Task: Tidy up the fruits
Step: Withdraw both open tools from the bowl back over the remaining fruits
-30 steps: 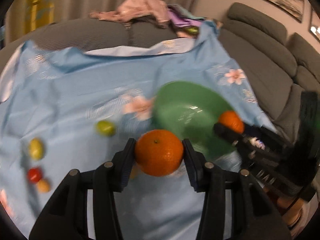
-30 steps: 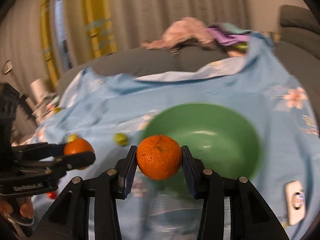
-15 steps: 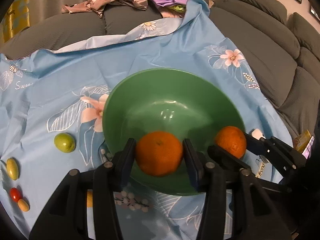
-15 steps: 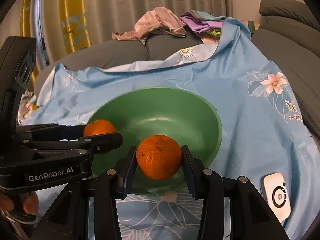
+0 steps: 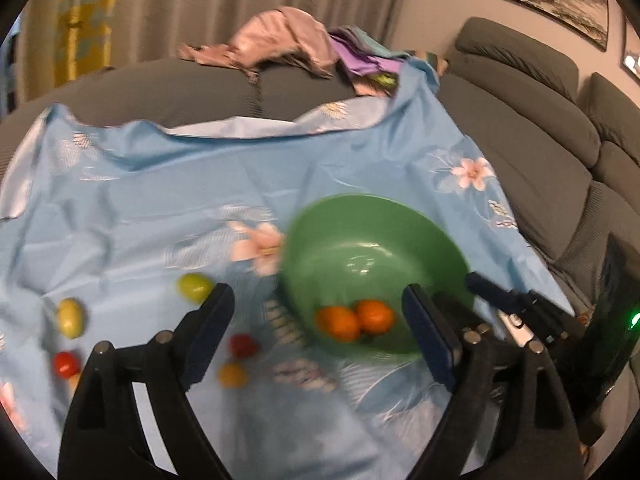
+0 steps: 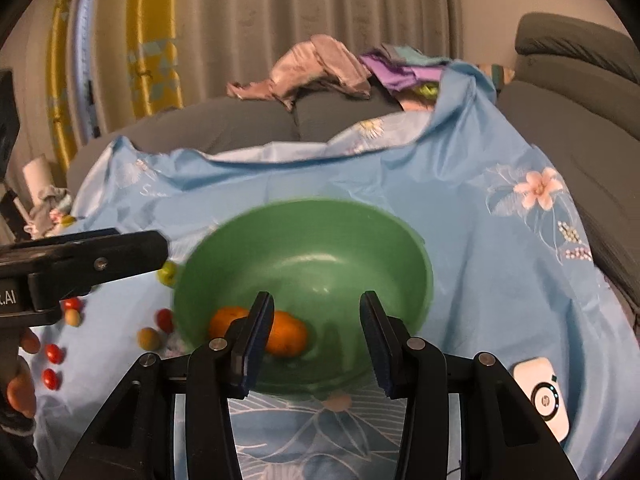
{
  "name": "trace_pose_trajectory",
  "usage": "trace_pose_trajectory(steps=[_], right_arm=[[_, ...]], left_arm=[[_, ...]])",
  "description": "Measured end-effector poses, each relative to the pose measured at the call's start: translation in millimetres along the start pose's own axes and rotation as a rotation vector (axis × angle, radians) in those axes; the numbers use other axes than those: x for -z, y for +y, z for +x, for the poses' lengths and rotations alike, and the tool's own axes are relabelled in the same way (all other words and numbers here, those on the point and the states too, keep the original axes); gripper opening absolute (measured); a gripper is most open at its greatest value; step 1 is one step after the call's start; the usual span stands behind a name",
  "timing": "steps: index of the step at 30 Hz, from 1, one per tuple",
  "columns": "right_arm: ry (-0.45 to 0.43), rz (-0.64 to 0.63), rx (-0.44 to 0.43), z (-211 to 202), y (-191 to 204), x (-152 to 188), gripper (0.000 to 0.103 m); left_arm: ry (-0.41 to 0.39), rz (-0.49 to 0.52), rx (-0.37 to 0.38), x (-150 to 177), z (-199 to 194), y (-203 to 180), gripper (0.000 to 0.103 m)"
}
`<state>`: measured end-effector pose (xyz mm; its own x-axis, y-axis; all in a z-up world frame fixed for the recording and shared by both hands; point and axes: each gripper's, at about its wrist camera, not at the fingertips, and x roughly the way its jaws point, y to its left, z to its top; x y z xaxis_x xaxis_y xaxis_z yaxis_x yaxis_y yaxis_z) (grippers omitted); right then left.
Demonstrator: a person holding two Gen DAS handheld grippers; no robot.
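A green bowl [image 5: 372, 236] [image 6: 312, 236] sits on a light blue flowered cloth [image 5: 160, 200]. Two oranges [image 5: 354, 320] [image 6: 286, 334] lie side by side in its bottom. My left gripper [image 5: 316, 330] is open and empty, above the cloth at the bowl's near left rim. My right gripper [image 6: 316, 336] is open and empty over the bowl's near rim; it shows at the right in the left wrist view [image 5: 504, 300]. Small loose fruits lie left of the bowl: a green one [image 5: 194, 286], a yellow one [image 5: 70, 317], red ones [image 5: 65, 363] [image 6: 164, 319].
The cloth covers a grey sofa [image 5: 540, 152]. A pile of clothes [image 5: 288, 48] lies on its back edge. A white device [image 6: 546, 396] lies on the cloth right of the bowl. Curtains hang behind.
Both grippers have opened and let their oranges drop into the bowl. Both have pulled back and up from the bowl.
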<state>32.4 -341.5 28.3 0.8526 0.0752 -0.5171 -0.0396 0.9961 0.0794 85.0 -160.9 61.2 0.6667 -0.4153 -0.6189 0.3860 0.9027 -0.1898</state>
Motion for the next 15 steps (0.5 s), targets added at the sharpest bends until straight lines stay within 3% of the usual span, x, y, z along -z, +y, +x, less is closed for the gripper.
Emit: trace_pose_trajectory(steps=[6, 11, 15], right_arm=[[-0.026, -0.058, -0.188, -13, 33, -1, 0.046], [0.030, -0.132, -0.250, -8, 65, 9, 0.047], [0.066, -0.174, -0.308, -4, 89, 16, 0.047]], left_arm=[[-0.010, -0.063, -0.145, 26, -37, 36, 0.086], [0.017, -0.098, -0.257, 56, -59, 62, 0.091], [0.041, -0.132, -0.298, 77, -70, 81, 0.094]])
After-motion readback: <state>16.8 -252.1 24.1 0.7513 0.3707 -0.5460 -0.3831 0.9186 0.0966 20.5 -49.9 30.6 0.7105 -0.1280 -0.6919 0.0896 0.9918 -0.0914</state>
